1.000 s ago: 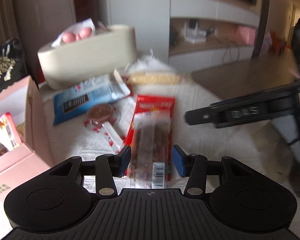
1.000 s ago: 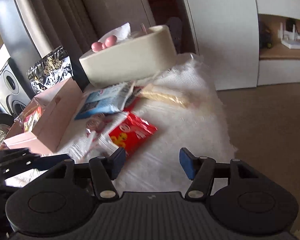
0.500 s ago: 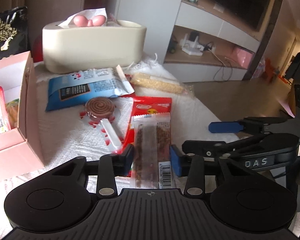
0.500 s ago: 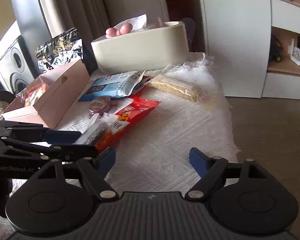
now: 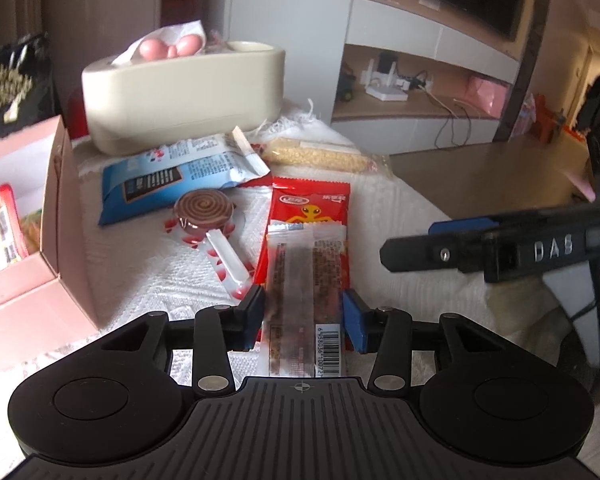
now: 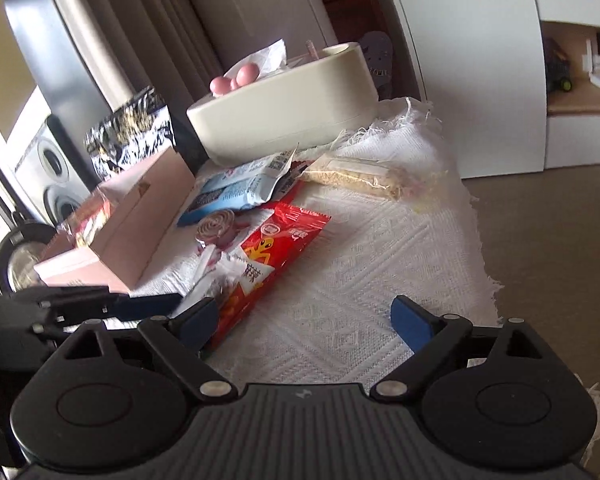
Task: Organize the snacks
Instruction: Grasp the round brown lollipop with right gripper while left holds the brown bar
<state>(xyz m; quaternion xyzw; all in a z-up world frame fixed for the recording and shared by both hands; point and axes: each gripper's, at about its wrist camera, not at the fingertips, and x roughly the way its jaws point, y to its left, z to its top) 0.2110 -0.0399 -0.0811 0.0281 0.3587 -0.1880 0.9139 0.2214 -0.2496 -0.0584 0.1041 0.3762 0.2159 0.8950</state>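
My left gripper [image 5: 304, 314] is shut on a clear-wrapped brown snack bar [image 5: 306, 280] that lies over a red snack packet [image 5: 310, 208]. A swirl lollipop [image 5: 204, 210], a blue packet [image 5: 176, 176] and a rice-crisp bar [image 5: 320, 156] lie on the white cloth. A pink box [image 5: 54, 216] at left holds several snacks. My right gripper [image 6: 304, 320] is open and empty above the cloth, right of the red packet [image 6: 276, 248]. It also shows in the left wrist view [image 5: 460, 240].
A cream tissue box [image 5: 180, 92] stands at the back of the table [image 6: 380, 264]. A black patterned bag [image 6: 128, 136] and a speaker [image 6: 56, 176] stand behind the pink box [image 6: 140, 216]. The floor drops off at the right.
The left gripper stays shut on the snack bar and has shifted slightly. The right gripper has moved a little, still open.
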